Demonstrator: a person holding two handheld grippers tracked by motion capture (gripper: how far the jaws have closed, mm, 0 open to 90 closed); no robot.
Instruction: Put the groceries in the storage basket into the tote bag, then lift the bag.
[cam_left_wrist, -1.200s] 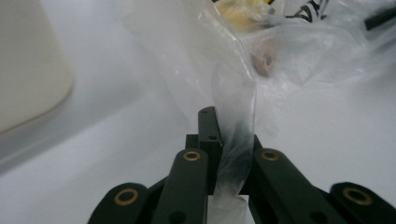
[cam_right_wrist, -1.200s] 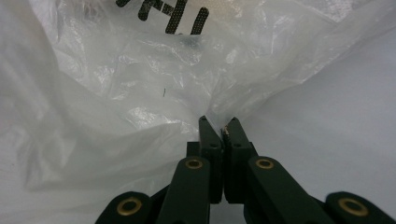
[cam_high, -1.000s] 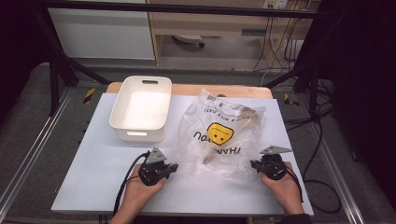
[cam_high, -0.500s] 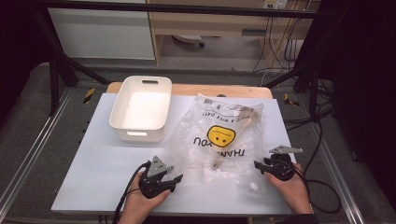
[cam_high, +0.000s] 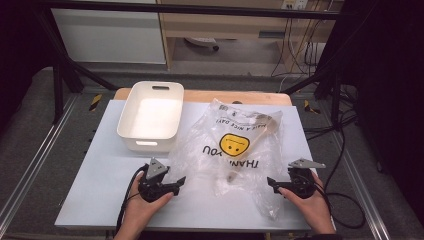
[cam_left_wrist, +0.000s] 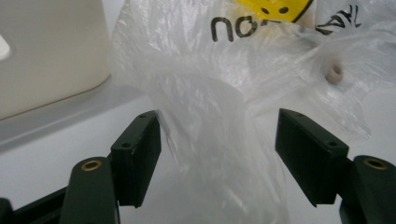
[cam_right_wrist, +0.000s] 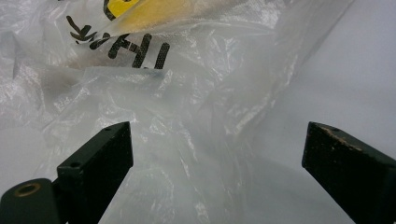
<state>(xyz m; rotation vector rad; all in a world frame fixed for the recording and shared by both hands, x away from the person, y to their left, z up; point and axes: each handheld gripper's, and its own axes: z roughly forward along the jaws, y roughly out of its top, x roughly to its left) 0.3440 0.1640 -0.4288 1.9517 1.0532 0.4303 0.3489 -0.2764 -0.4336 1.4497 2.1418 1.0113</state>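
Observation:
A clear plastic bag (cam_high: 235, 145) printed with a yellow smiley and "THANK YOU" lies crumpled at the table's middle. A wooden spoon (cam_high: 255, 142) is inside it, and the handle end with a hole (cam_left_wrist: 334, 72) shows through the film. My left gripper (cam_high: 178, 181) is open at the bag's near left edge. In the left gripper view, a fold of the bag (cam_left_wrist: 219, 140) stands between the open jaws of that gripper (cam_left_wrist: 217, 135). My right gripper (cam_high: 270, 182) is open at the bag's near right edge. Its jaws (cam_right_wrist: 217, 149) are spread wide over loose film (cam_right_wrist: 187, 116).
A white plastic bin (cam_high: 150, 117) with handle slots stands empty at the back left, close to the bag, and its wall (cam_left_wrist: 46, 51) is in the left gripper view. The white tabletop (cam_high: 100, 165) has bare room at the front left. Cables trail off the right edge.
The bag's near edge has spread out toward the front right. My right gripper has shifted slightly right. My left gripper has drifted a little along the near edge.

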